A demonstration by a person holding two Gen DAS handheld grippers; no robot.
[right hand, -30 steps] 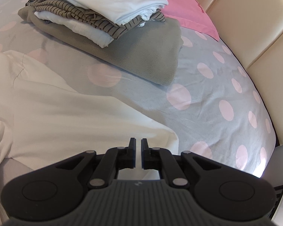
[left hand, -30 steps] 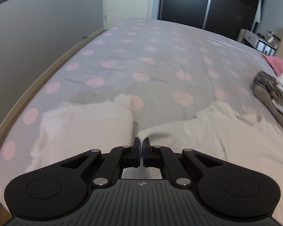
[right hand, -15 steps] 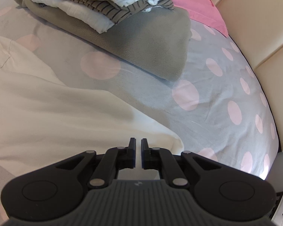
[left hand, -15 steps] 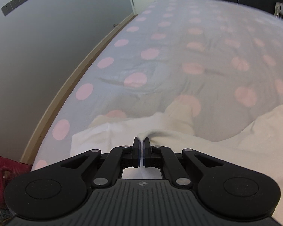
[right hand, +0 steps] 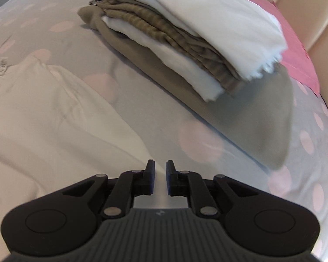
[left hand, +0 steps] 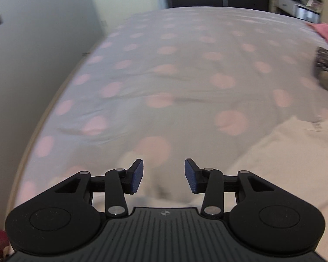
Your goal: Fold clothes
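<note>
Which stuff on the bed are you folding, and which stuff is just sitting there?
For the job:
- cream top
- left gripper, jaws opening, nothing clamped
- right gripper, jaws opening, nothing clamped

Just lying about:
- stack of folded clothes
- pink cloth
- spotted sheet

small garment label on cream shirt, print unreadable

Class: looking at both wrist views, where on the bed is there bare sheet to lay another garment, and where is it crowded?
Free: the dotted sheet between the wall-side edge and the cream garment. Crowded: the folded stack by the pink pillow, leaving only a narrow strip beside the garment.
</note>
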